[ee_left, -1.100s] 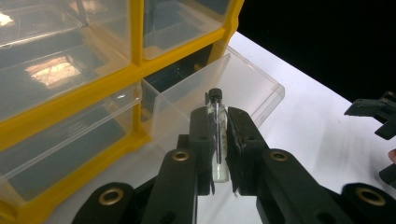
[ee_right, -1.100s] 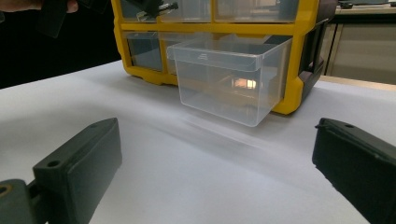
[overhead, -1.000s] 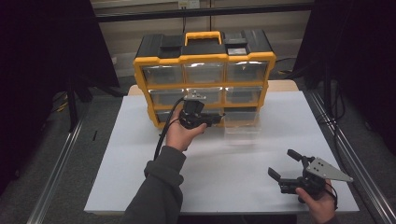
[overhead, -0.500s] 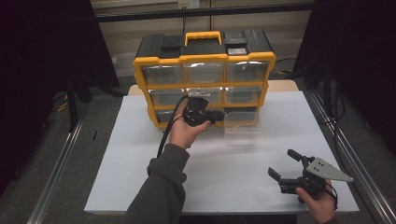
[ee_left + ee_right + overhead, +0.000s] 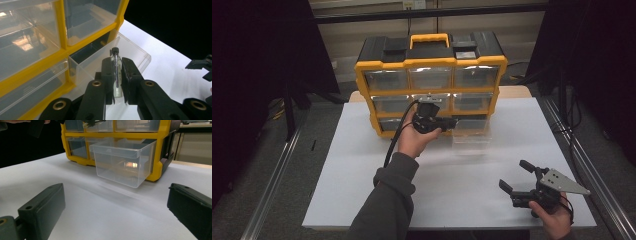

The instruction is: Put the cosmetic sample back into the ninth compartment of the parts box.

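1. While our left gripper [image 5: 116,75] is clamped on the vial [image 5: 116,72], we hold it just above the pulled-out drawer [image 5: 130,53] at the bottom row of the organizer [image 5: 430,80]; the black cap points away from us and the glass body sits upright between the pads.

2. Seen from the high view, the left gripper [image 5: 447,122] hangs in front of the lower middle of the organizer, with the clear drawer [image 5: 470,135] just to its right, jutting out over the white table [image 5: 362,170].

3. We judge the vial light and stiff — thin glass, smooth-walled, so both slippery and breakable. The grip lies on the body below the cap, which looks to us the right place: the cap end stays free and the pads bear on the straight wall. A harder squeeze buys nothing and risks a crack.

4. Our right gripper [image 5: 524,182] rests near the table's front right, well apart from the organizer, jaws spread wide with nothing between them. From its own view the drawer [image 5: 123,161] shows open and, as far as we can tell, empty.

5. If the vial is meant for the drawer, we would bring it low before letting go — a drop onto hard plastic could chip it or set it rolling.
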The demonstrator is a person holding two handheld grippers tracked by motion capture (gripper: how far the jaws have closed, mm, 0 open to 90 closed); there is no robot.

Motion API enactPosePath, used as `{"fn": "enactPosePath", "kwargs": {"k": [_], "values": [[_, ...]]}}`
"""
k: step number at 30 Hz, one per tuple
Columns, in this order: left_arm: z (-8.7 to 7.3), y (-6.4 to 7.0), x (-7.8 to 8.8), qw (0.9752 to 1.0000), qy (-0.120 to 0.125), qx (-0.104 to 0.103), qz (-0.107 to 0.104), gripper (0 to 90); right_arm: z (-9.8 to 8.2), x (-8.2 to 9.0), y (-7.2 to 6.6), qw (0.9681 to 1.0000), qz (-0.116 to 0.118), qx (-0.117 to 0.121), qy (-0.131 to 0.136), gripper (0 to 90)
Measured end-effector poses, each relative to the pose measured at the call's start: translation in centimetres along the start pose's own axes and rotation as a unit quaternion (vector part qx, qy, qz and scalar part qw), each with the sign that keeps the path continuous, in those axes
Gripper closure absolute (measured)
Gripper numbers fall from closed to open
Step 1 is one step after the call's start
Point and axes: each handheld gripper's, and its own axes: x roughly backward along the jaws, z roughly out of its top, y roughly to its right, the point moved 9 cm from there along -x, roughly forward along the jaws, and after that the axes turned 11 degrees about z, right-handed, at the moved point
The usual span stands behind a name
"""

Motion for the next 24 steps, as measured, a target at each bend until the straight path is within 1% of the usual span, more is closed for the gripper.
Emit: {"fn": "enactPosePath", "kwargs": {"k": [3,4,7,10,12,13,15,16,17,22,24], "values": [[0.1,0.0,-0.2,1.0,0.001,-0.003,-0.001,81.1,0.0,0.0,0.0,1.0,0.0,-0.001,0.0,1.1],[0.1,0.1,-0.3,1.0,0.002,0.001,0.0,81.2,0.0,0.0,0.0,1.0,0.0,-0.001,0.0,1.1],[0.1,0.1,-0.4,1.0,-0.002,0.0,0.002,81.2,0.0,0.0,0.0,1.0,0.001,0.0,0.001,1.1],[0.2,0.2,-0.7,1.0,0.003,0.0,0.0,81.2,0.0,0.0,0.0,1.0,0.0,0.001,0.001,1.1],[0.1,0.1,-0.8,1.0,-0.002,-0.001,0.003,81.2,0.0,0.0,0.0,1.0,0.001,0.0,0.001,1.1],[0.1,0.1,-0.9,1.0,0.001,0.0,0.002,81.2,0.0,0.0,0.0,1.0,0.001,0.0,0.001,1.1],[0.1,0.1,-1.0,1.0,-0.002,0.004,0.004,81.2,0.0,0.0,0.0,1.0,0.001,0.001,0.001,1.1],[0.1,0.1,-1.0,1.0,0.002,0.006,0.002,81.1,0.0,0.0,0.0,1.0,0.001,0.0,0.001,1.1],[0.2,0.0,-1.1,1.0,0.002,0.002,0.005,81.1,0.0,0.0,0.0,1.0,0.001,0.001,0.0,1.1],[0.1,0.0,-1.3,1.0,-0.001,0.003,0.005,81.1,0.0,0.0,0.0,1.0,0.0,0.0,0.001,1.2],[0.2,0.1,-1.4,1.0,0.001,0.004,0.004,81.2,0.0,0.0,0.0,1.0,0.0,0.001,0.001,1.2]]}}
